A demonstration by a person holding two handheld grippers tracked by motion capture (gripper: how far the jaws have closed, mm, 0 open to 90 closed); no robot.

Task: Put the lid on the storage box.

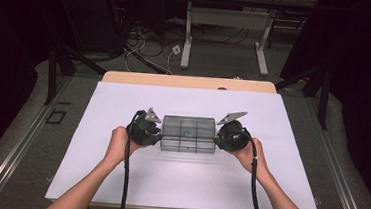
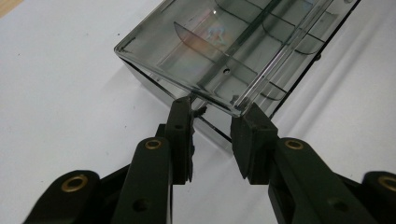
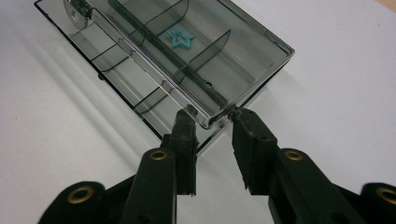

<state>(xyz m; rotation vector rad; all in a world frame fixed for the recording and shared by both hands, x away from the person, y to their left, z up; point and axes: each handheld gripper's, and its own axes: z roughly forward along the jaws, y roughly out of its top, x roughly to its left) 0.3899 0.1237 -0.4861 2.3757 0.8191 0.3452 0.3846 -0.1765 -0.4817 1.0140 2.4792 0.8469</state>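
Clear divided plastic organiser box (image 1: 188, 133), mid-table on white sheet (image 1: 117, 179): rigid, light, slick, probably brittle (lid corners best hold); left gripper (image 2: 212, 116) & right gripper (image 3: 212, 114) each clamped on an end corner.

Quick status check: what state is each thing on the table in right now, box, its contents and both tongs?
Clear compartment box: flat on the white table, lid looks partly raised at both ends.
Blue star: lying inside one compartment of the box.
Left tongs: at the box's left end, jaws astride the lid's corner edge, tips touching it.
Right tongs: at the box's right end, jaws either side of the lid's corner.
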